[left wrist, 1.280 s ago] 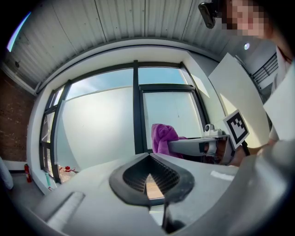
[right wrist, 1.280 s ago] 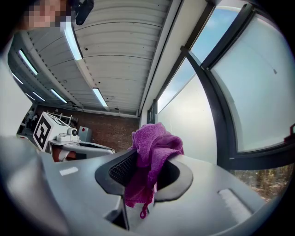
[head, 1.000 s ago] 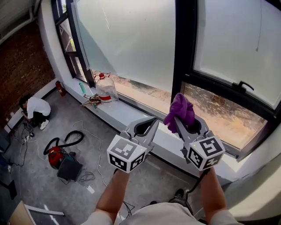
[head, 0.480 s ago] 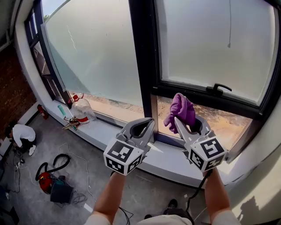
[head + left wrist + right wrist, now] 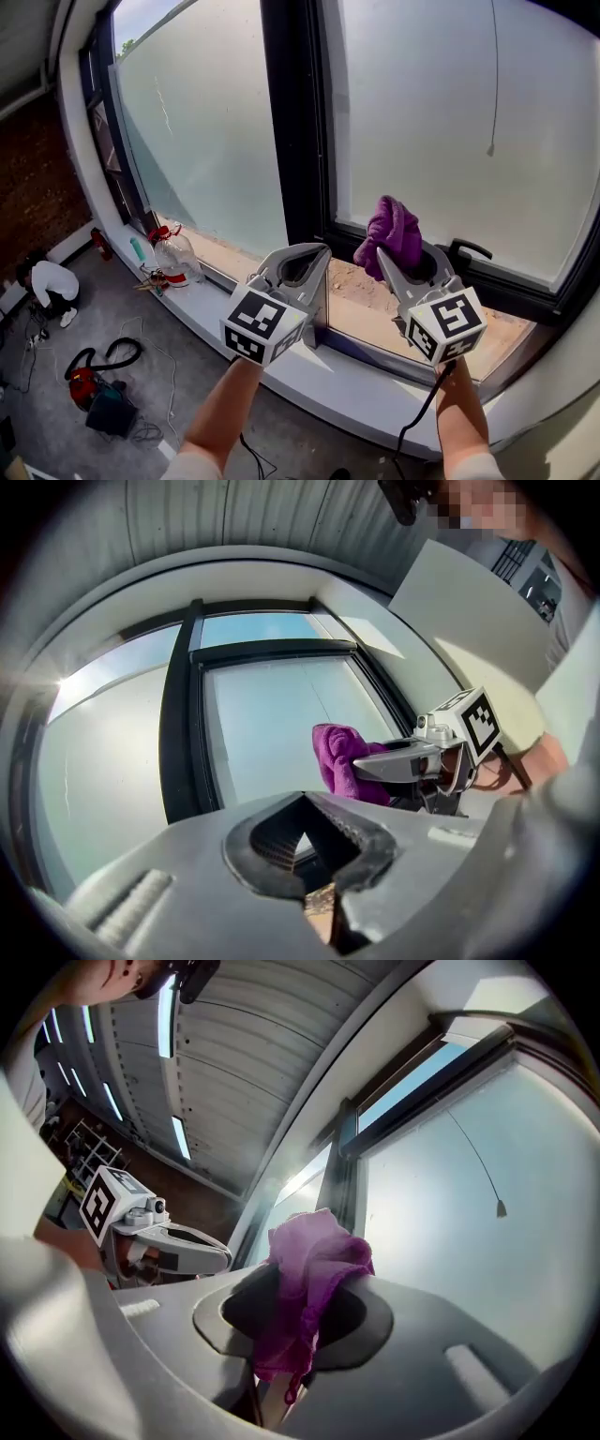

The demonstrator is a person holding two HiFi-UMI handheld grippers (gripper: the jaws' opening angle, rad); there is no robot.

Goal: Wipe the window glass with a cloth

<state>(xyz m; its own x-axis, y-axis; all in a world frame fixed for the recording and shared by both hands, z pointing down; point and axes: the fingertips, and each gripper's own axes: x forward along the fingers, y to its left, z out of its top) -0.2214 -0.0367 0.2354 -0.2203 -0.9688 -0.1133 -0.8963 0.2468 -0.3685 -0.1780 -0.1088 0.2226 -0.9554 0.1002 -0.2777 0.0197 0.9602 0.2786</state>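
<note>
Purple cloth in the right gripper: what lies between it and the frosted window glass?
Nothing: in the right gripper view the crumpled purple cloth, held by the right gripper, faces the frosted window glass across bare air.

Count: two grippers, left [image 5: 321,253] and right [image 5: 398,255]. One purple cloth [image 5: 394,230], between the right fingers. One handle [image 5: 469,251] just beyond them. One cord [image 5: 494,75] above. One jug [image 5: 173,253], one person [image 5: 47,281], one vacuum [image 5: 84,384], all well left of the left fingers.

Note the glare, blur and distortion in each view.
Head view: daylight whitens the window glass, its frame bows. Left gripper view: sun flare at the left edge, the left gripper looms soft. Right gripper view: purple cloth backlit, corners vignetted.
</note>
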